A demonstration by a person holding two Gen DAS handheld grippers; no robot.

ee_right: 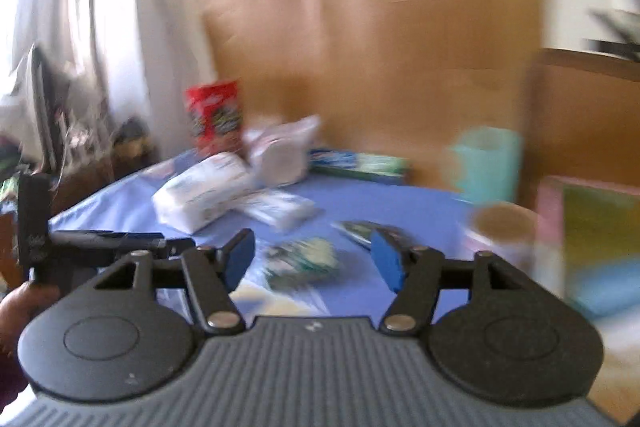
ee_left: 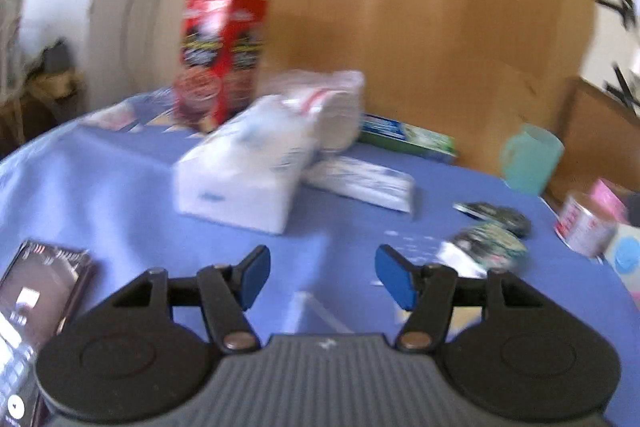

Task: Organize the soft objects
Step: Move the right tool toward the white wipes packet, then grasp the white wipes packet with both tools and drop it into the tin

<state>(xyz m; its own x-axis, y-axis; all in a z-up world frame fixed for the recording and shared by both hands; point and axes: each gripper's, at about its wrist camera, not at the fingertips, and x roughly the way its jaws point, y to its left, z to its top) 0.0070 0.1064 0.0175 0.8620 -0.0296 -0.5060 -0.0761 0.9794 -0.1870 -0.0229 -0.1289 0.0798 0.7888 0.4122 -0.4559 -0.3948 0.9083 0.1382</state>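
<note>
My left gripper (ee_left: 322, 277) hangs over the near part of the table (ee_left: 120, 179), which is covered in blue cloth, and its jaws stand spread with nothing between the blue pads but bare cloth. My right gripper (ee_right: 312, 259) is spread too and holds nothing; through its gap I see a small crinkled packet with green and white print (ee_right: 304, 259) lying on the cloth beyond the fingers.

The soft things sit toward the middle and far side of the table. A big white tissue pack (ee_left: 240, 167) lies ahead of my left gripper, tilted up on one end. Just behind it, touching, is a clear plastic bag of white pads (ee_left: 332, 107). A flatter white pack (ee_left: 360, 183) lies at its right, just beside it. Far left stands a red carton (ee_left: 220, 59), upright. A blue and green flat box (ee_left: 408, 137) lies along the far edge against the wooden board (ee_left: 400, 7).

To the right lie two dark printed packets (ee_left: 496, 223), close together. Farther right are a teal cup (ee_left: 532, 159), a tin can lying on its side (ee_left: 584, 223) and a pink box (ee_left: 610, 199), all blurred. At near left a phone (ee_left: 36, 291) rests on the cloth. In the right wrist view my left gripper reaches in from the left, with a bit of my hand (ee_right: 24, 307) beneath it.
</note>
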